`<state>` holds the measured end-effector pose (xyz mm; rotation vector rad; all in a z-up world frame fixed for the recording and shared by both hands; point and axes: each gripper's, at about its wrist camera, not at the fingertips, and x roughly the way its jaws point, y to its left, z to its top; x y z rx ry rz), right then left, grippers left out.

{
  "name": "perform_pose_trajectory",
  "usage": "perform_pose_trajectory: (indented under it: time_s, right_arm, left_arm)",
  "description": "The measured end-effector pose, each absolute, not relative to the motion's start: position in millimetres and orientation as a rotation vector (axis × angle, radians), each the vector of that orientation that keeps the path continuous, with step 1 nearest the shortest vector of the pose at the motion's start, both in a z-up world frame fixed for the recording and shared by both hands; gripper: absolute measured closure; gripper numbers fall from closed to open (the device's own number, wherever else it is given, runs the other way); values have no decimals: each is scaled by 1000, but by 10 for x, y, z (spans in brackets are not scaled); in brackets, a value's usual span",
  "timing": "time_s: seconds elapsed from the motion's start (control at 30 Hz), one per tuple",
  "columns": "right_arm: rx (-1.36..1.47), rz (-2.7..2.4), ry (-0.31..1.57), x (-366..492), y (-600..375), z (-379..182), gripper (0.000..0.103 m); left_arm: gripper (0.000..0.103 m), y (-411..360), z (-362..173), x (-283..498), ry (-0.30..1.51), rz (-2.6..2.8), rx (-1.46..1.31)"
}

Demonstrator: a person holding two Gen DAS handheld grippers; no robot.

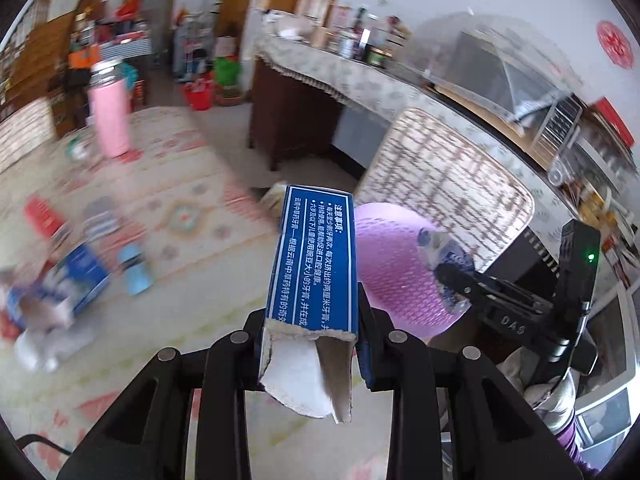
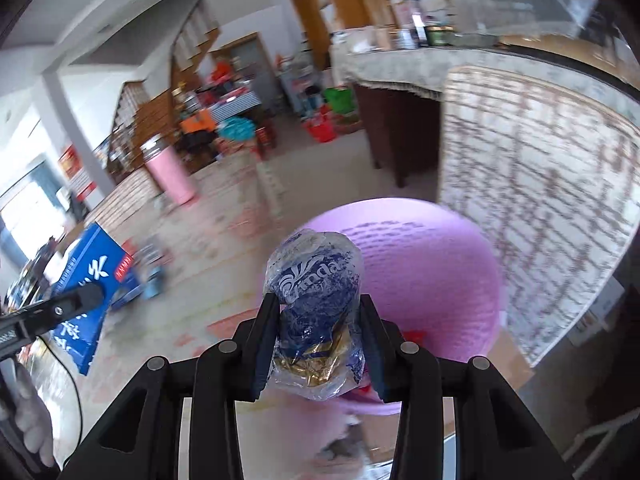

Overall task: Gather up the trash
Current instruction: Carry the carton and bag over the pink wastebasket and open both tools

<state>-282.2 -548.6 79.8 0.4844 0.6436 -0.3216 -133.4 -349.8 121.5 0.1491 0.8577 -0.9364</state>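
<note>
Beside the purple basket [image 1: 394, 276], left hand-held gripper [image 1: 312, 320] clamps a blue carton [image 1: 316, 264].

Black claw [image 1: 312, 320], silver rivets, "DAS" marking.

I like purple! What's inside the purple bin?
Its inside can't be seen. The purple bin shows only its outer wall, behind the plastic wrapper held in the right gripper.

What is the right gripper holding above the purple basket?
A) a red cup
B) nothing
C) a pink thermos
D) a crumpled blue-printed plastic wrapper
D: in the right wrist view the right gripper is shut on the crumpled plastic wrapper, with the purple basket just behind it.
</note>
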Motion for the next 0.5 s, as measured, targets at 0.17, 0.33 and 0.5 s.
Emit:
perform_pose_trajectory:
  time_s: [0.17, 0.33, 0.5]
  right_arm:
    - [514, -372, 647, -2895, -5861, 725, 60]
    - [526, -397, 651, -2879, -6057, 671, 58]
    - [537, -415, 636, -2834, -6160, 633, 37]
  left_arm:
    - [74, -4119, 1179, -1350, 875, -1008, 193]
    - [73, -4641, 1051, -1266, 909, -1028, 232]
    - [51, -4773, 990, -1158, 923, -997, 225]
